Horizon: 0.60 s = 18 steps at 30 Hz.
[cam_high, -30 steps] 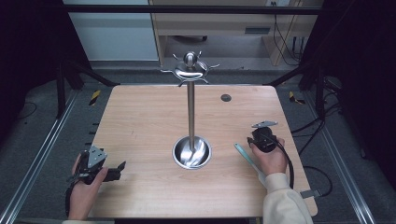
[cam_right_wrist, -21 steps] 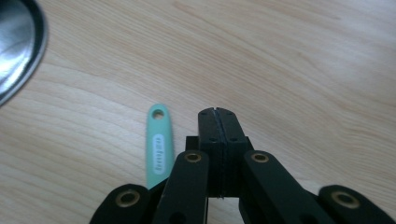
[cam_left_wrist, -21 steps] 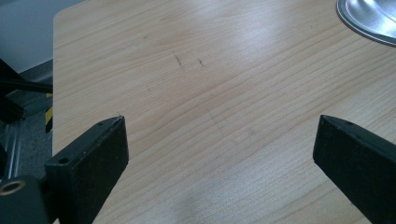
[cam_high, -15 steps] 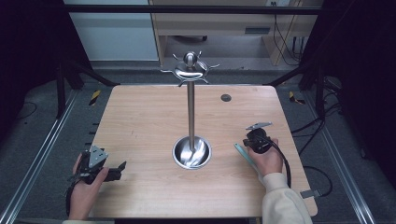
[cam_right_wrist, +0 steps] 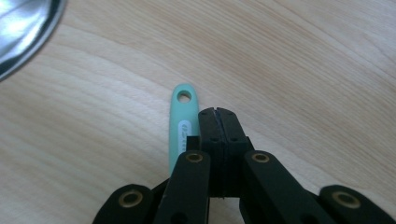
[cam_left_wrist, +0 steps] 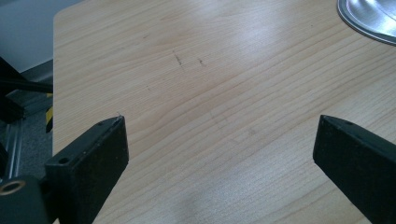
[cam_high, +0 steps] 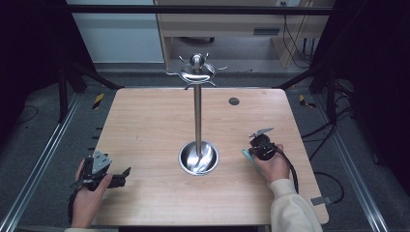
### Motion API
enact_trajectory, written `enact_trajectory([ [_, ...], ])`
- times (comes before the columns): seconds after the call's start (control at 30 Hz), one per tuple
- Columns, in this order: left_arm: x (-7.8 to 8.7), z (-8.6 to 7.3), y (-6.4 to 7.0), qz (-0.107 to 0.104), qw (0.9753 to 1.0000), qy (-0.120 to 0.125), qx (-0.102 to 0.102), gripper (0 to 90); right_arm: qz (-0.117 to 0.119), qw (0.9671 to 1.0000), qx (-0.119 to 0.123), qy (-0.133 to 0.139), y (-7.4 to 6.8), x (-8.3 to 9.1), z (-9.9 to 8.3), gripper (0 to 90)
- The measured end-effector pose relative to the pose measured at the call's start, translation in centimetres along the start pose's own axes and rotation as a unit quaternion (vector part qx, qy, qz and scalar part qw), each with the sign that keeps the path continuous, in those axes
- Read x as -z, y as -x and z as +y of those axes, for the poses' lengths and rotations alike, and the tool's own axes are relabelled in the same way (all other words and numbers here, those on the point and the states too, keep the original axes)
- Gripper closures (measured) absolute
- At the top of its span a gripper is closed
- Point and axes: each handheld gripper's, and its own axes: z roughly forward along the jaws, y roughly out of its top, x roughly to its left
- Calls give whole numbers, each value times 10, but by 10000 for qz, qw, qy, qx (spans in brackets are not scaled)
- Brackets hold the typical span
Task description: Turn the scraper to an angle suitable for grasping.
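I have the right gripper (cam_right_wrist: 218, 114) low over the table (cam_high: 145, 125), its jaws pressed together on nothing, just beside a mint-green handle (cam_right_wrist: 181, 126) that lies flat on the wood at about 9 o'clock of the jaw tips in the right gripper view. In the high view the right gripper (cam_high: 261, 142) sits at roughly 3 o'clock of the steel stand's base dish (cam_high: 198, 158), and over the past second it has slid a little down and inward toward the dish, drawing alongside the handle (cam_high: 247, 155). I read this as lining up for a pickup: the jaws would have to part before they can take the handle, whose hanging hole points away from the camera, at 12 o'clock. The hooks at the stand's crown (cam_high: 197, 71) carry nothing. My left gripper (cam_high: 109, 180), at 8 o'clock of the dish, has not shifted; its jaws stand wide apart over bare wood.
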Motion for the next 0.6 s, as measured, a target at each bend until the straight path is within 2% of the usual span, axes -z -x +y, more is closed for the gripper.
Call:
enact_trajectory([
  [0.13,0,0,0,6,10000,-1,1,32,203,9992,338,-53,-14,6,-2,900],
  [0.27,0,0,0,5,10000,-14,-7,31,502,9958,756,-137,-31,10,-3,900],
  [0.37,-1,-1,0,14,10000,-21,4,31,681,9929,963,-173,-39,12,-4,900],
  [0.43,-1,-1,-1,20,10000,-28,20,31,755,9917,1026,-181,-44,13,-5,900],
  [0.6,0,-1,-1,51,10000,-12,43,31,762,9909,1109,-65,-48,18,-3,900],
])
